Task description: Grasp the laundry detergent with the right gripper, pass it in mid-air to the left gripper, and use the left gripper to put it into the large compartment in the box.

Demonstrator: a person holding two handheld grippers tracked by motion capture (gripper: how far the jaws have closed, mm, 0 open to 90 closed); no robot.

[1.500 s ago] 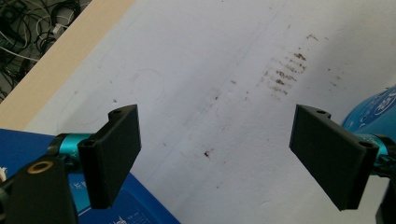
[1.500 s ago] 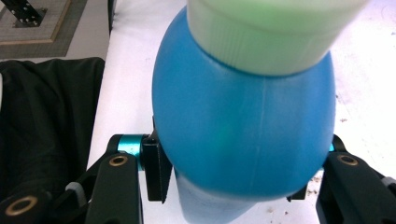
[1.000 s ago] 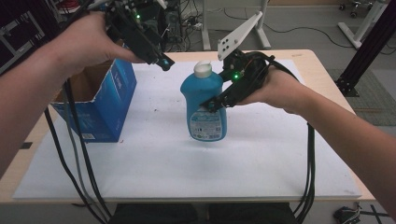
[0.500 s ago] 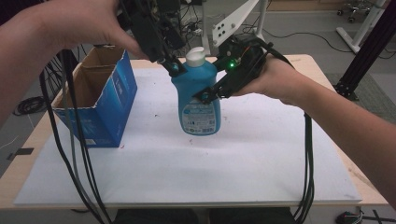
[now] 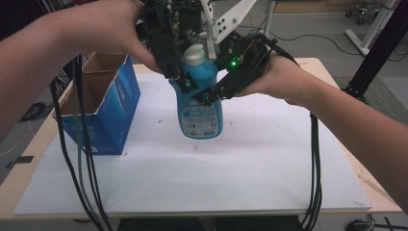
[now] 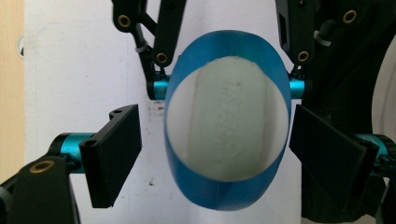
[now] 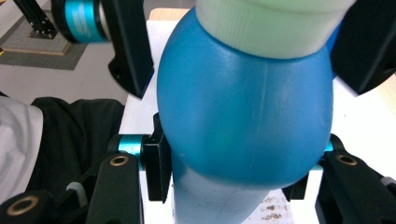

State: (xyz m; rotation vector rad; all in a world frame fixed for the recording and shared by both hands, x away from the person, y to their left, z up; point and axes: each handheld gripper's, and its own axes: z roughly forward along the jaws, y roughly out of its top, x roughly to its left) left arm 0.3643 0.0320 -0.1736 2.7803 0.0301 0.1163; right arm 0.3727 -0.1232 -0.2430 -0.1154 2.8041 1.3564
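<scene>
A blue detergent bottle [image 5: 199, 108] with a pale cap [image 5: 194, 54] hangs upright a little above the white mat. My right gripper [image 5: 202, 94] comes in from the right and is shut on the bottle's shoulder; in the right gripper view the gripper [image 7: 229, 177] presses both sides of the blue body [image 7: 243, 102]. My left gripper [image 5: 188, 72] points down over the cap. In the left gripper view that gripper [image 6: 219, 154] is open, its pads [image 6: 114, 154] standing apart on either side of the cap [image 6: 226, 126].
An open blue cardboard box [image 5: 113, 110] stands on the left part of the white mat [image 5: 250, 168]. Black cables [image 5: 79, 159] hang from both hands over the table's front. A white frame [image 5: 231, 21] stands behind the bottle.
The right gripper has lifted the bottle off the mat. The left gripper has come from the upper left to sit over the cap.
</scene>
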